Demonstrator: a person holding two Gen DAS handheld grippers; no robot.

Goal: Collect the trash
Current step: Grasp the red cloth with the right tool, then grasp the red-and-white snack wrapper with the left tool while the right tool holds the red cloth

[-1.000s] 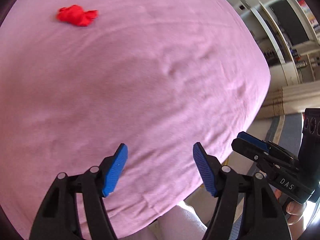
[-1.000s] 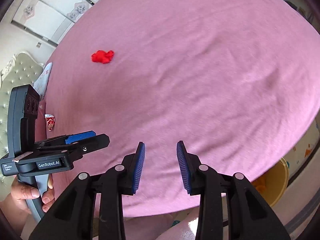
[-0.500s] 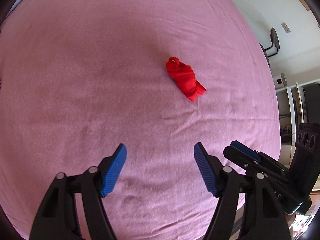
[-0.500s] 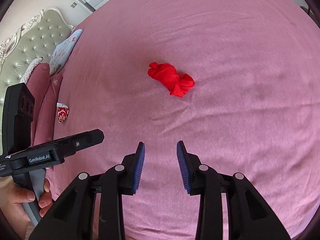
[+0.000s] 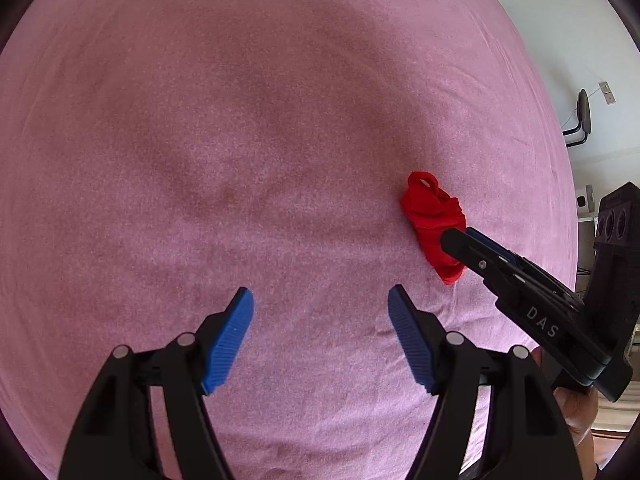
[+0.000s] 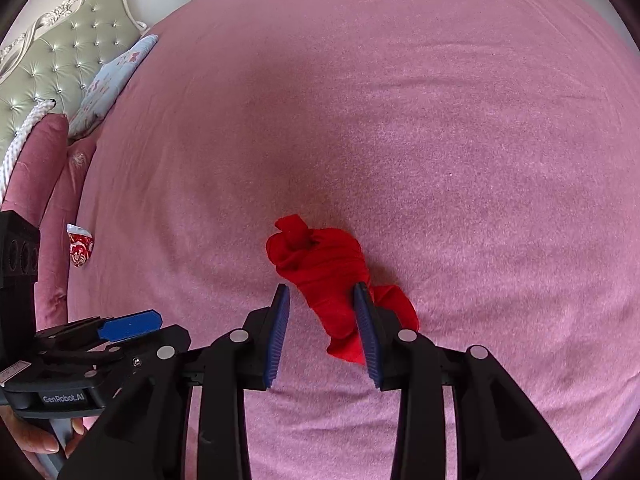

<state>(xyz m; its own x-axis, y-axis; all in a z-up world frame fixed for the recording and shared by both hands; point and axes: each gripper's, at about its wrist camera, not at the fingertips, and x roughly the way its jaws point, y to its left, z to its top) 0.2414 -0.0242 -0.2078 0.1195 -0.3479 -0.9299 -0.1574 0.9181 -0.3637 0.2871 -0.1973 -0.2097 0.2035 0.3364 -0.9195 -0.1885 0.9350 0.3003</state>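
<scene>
Change: R gripper (image 6: pixel 322 304) moved in, fingers open around red wad (image 6: pixel 320 268)
L gripper (image 5: pixel 320 304): open, empty
Next: squeeze

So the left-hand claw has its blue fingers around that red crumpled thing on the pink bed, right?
Not quite: the right gripper has its fingers either side of the red crumpled thing on the pink bed, as the right wrist view shows. The left gripper hangs open beside it, over bare sheet.

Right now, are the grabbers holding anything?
Nothing is held. The right gripper is open, its fingers on either side of the crumpled red cloth's near end, not closed. The left gripper is open, empty.
</scene>
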